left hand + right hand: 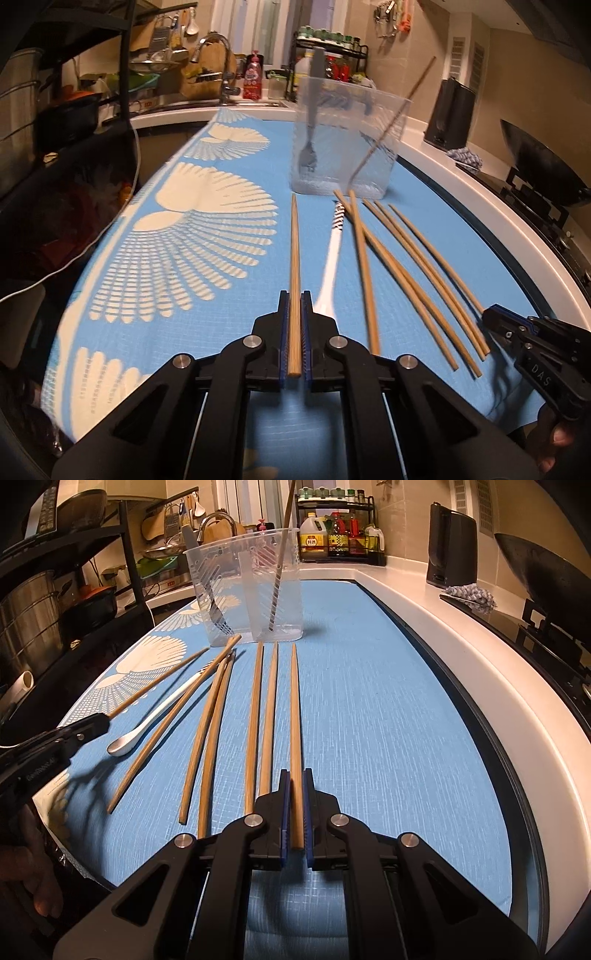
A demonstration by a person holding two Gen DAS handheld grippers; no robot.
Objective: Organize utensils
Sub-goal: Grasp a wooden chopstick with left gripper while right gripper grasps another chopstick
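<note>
**Left wrist view: a chopstick pinched in each claw**

Left wrist view shows one wooden chopstick (294, 273) clamped between the blue pads of my left gripper (294, 299), its thick butt end sticking back past the pads and its tip pointing toward the clear plastic container (343, 140). My right gripper (294, 779) is pressed together on a second chopstick (294, 716), the rightmost of those lying in a row on the blue cloth (388, 738).

Beside that held stick lie two more chopsticks (264, 716), nearly parallel and close together. Further left are three loose chopsticks (212, 731), fanned and crossing near their far ends, and a white spoon (159, 709) with a patterned handle (its bowl faces me in the right wrist view).

At the far end of the cloth stands the container, upright, with a grey fork (308, 147) leaning inside and a thin dark stick (388, 129) slanting out over its rim.

Around the cloth runs a white counter edge (480, 672); a sink faucet (218, 55), a bottle rack (340, 535) and a black kettle (452, 550) sit behind.
</note>
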